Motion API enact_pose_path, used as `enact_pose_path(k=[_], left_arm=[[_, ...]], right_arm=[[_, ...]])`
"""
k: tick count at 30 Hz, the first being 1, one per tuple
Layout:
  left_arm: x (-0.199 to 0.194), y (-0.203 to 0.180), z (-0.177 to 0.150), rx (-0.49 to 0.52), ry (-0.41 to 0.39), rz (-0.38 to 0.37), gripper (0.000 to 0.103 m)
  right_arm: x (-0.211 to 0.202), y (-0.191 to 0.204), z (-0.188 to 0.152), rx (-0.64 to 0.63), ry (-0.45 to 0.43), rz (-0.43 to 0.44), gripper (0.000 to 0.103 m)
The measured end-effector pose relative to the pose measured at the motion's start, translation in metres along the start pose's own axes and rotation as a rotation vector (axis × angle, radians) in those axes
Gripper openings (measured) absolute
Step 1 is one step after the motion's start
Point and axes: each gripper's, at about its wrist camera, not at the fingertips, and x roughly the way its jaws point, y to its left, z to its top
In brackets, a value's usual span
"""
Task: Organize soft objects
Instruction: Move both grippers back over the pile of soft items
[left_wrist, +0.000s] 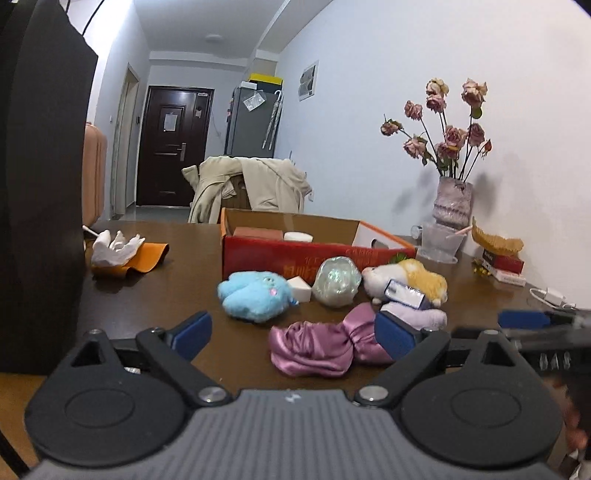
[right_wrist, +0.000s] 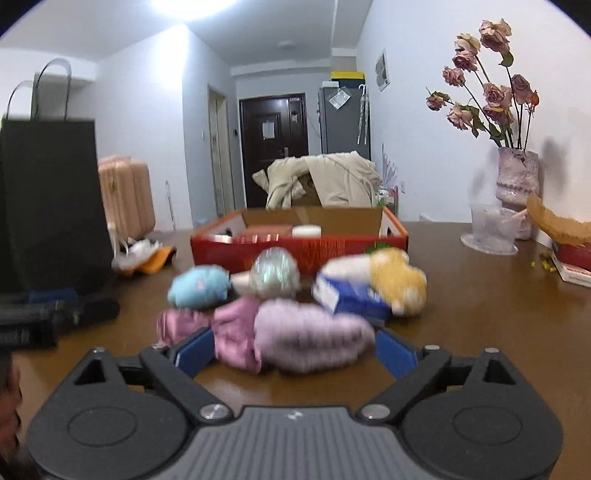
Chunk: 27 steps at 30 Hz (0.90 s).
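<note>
Pink satin, bunched into a scrunchie (left_wrist: 325, 347), lies nearest the near edge of the brown wooden table (left_wrist: 177, 266), with a pale lilac fuzzy sock (right_wrist: 314, 332) touching its right side. Behind them sits a row of soft things: a light blue plush toy (left_wrist: 255, 295) on the left, a small white sponge wedge (left_wrist: 300, 288) beside it, an iridescent clear squishy ball (left_wrist: 337, 280) in the middle, and a white and yellow plush toy (left_wrist: 406, 280) on the right with a blue and white packet (left_wrist: 406, 295) leaning against it. The row rests just in front of a red cardboard box (left_wrist: 317, 258), which stands open near the middle of the table and holds a reddish block and a white round item.

The left gripper (left_wrist: 295, 332) has its blue-padded jaws spread wide with nothing between the pads, low over the near edge in front of the scrunchie. The right gripper (right_wrist: 291, 350) is likewise spread wide and grips nothing; the sock and scrunchie lie just beyond its fingers, blurred in that view.

Toward the left edge are white gloves (left_wrist: 116, 247) on an orange cloth (left_wrist: 147, 254) and a tall black paper bag (right_wrist: 51, 199). At the far right corner stand a vase of dried roses (left_wrist: 452, 199) and a clear plastic cup (left_wrist: 441, 240).
</note>
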Motion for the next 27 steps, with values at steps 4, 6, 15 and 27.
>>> enact_pose_path(k=[4,6,15,27], left_arm=[[-0.006,-0.001,0.000,0.001,-0.008,-0.013,0.097],[-0.007,-0.006,0.000,0.015,-0.010,-0.026,0.098],[0.004,-0.022,0.003,0.037,0.019,-0.070,0.099],[0.054,-0.044,0.009,0.027,0.125,-0.140,0.096]], right_arm=[[-0.010,0.000,-0.013,0.061,0.010,-0.001,0.094],[-0.014,0.002,-0.016,0.048,0.005,-0.011,0.095],[-0.016,-0.009,-0.016,0.081,-0.004,-0.029,0.095],[0.020,-0.048,0.004,0.141,0.028,-0.044,0.092]])
